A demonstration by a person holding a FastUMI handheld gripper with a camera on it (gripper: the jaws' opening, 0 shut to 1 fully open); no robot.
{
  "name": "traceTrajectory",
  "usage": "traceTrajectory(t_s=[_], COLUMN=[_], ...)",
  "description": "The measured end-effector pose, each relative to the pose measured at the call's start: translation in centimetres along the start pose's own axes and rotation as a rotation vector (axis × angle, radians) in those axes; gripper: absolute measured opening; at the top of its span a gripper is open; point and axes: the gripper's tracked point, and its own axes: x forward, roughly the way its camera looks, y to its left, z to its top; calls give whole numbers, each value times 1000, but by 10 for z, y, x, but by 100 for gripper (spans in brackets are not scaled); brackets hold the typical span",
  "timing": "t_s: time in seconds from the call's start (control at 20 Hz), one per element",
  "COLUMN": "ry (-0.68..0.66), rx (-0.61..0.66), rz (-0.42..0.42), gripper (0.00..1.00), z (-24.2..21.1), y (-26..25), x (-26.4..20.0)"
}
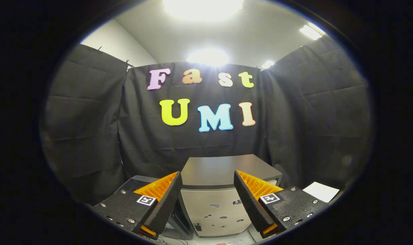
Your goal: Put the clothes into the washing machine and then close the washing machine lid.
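The jaws of the gripper (208, 185) stand wide open and empty, with the washing machine (220, 200) straight ahead just beyond them, its dark lid (223, 170) lying flat.

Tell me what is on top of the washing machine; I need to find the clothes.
The washing machine has its dark lid down flat, and nothing lies on it. What is inside is covered by the lid. The open gripper holds nothing; the machine stands beyond its fingers.
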Motion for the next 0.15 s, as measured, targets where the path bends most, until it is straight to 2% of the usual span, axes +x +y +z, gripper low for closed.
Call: traceTrajectory(t_s=[0.15], ry=[6], rx=[2], rz=[6], gripper=[95], z=[-2], y=[-2], x=[-9])
